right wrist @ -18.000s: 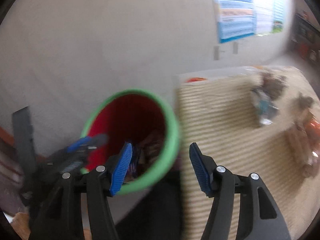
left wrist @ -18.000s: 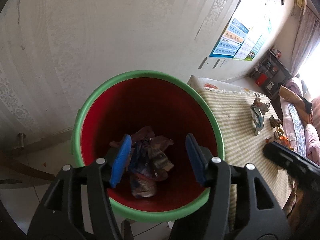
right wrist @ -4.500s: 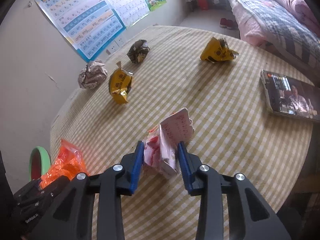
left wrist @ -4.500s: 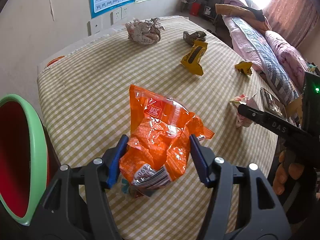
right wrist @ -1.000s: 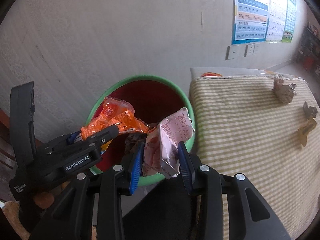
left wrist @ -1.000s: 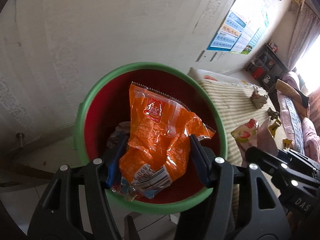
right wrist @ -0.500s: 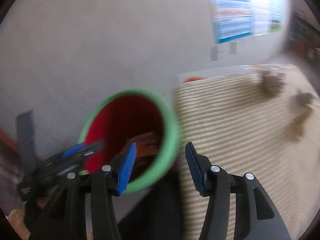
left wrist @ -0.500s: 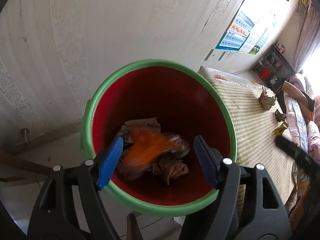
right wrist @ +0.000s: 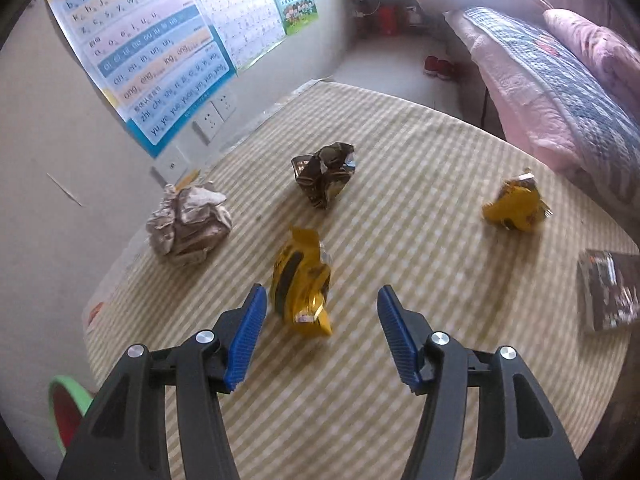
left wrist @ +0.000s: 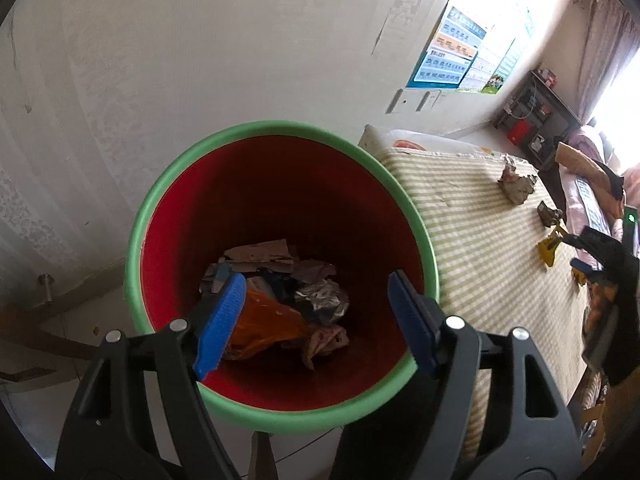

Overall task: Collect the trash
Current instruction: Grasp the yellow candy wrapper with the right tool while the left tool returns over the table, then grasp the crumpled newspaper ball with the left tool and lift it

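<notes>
My left gripper (left wrist: pixel 316 320) hangs open and empty over the red bin with a green rim (left wrist: pixel 276 132). The orange snack bag (left wrist: pixel 264 328) lies inside on several other wrappers. My right gripper (right wrist: pixel 320 334) is over the checked table, its jaws opening, with nothing pressed between them. A yellow wrapper (right wrist: pixel 302 284) lies on the cloth just ahead of its fingertips. Farther off lie a crumpled grey paper ball (right wrist: pixel 186 224), a dark brown wrapper (right wrist: pixel 326 176) and a second yellow wrapper (right wrist: pixel 516 206). The right gripper also shows at the right edge of the left wrist view (left wrist: pixel 592 256).
The checked tablecloth (right wrist: pixel 420 240) covers the table against a wall with posters (right wrist: pixel 148 52) and sockets. A dark booklet (right wrist: pixel 608 288) lies at the table's right edge. A bed with pink and blue bedding (right wrist: pixel 560 68) stands beyond. The bin rim (right wrist: pixel 66 384) peeks in at lower left.
The left gripper let the orange bag drop into the bin. The right gripper released the pink-and-white wrapper there, then swung right over the table to the yellow wrapper.
</notes>
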The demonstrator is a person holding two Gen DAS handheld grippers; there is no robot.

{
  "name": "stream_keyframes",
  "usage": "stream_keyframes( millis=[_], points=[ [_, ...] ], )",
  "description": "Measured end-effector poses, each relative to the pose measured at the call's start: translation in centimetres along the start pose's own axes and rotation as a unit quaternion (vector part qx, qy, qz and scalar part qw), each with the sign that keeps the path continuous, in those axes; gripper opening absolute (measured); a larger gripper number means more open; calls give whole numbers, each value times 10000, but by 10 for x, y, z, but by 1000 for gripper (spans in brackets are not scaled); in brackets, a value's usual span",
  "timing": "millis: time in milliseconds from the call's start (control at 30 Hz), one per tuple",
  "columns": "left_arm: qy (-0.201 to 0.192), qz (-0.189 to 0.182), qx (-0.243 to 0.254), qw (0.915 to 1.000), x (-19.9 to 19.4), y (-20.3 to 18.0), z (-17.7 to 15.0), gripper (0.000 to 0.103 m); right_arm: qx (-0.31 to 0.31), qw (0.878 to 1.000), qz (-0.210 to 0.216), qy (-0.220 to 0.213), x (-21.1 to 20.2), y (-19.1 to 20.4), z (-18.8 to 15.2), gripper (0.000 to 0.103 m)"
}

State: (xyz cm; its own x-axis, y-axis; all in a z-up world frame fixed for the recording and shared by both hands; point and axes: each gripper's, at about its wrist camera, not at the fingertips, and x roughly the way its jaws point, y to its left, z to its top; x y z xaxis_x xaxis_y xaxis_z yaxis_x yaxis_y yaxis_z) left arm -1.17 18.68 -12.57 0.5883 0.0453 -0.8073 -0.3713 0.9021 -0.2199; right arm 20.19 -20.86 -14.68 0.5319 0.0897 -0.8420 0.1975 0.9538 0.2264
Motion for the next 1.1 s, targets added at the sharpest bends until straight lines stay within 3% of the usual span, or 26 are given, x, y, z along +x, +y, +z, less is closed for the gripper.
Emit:
stream_keyframes(
  millis=[133, 200, 233, 267, 367, 533, 767, 967, 1100],
  points=[
    [16, 33, 51, 10000, -4, -3, 0, 71, 64, 9995, 237, 187, 15, 3, 1, 55],
    [13, 57, 56, 10000, -6, -3, 1, 71, 221, 9986, 275, 384, 27, 1, 2, 46],
    [14, 70, 62, 10000, -6, -4, 1, 71, 251, 9982, 269, 467, 32, 0, 3, 35],
    [19, 83, 75, 9999, -7, -5, 1, 71, 202, 9980, 305, 519, 34, 0, 2, 35],
    [47, 109, 129, 9998, -6, -11, 2, 71, -88, 9982, 439, 391, 21, 1, -1, 24],
    [10, -46, 242, 9997, -1, -41, 12, 71, -372, 9950, 924, 116, -34, -15, -35, 24],
    [129, -797, 1124, 9904, 32, -157, 31, 71, -88, 9956, 931, -25, -89, -63, -115, 25],
    [15, -1192, 1646, 9791, 72, -259, 49, 76, -5, 9948, 1002, -194, -92, -76, -112, 25],
    [-12, -1047, 1847, 9772, 108, -305, 71, 79, 7, 9932, 1161, -119, -88, -82, -115, 25]
  ],
)
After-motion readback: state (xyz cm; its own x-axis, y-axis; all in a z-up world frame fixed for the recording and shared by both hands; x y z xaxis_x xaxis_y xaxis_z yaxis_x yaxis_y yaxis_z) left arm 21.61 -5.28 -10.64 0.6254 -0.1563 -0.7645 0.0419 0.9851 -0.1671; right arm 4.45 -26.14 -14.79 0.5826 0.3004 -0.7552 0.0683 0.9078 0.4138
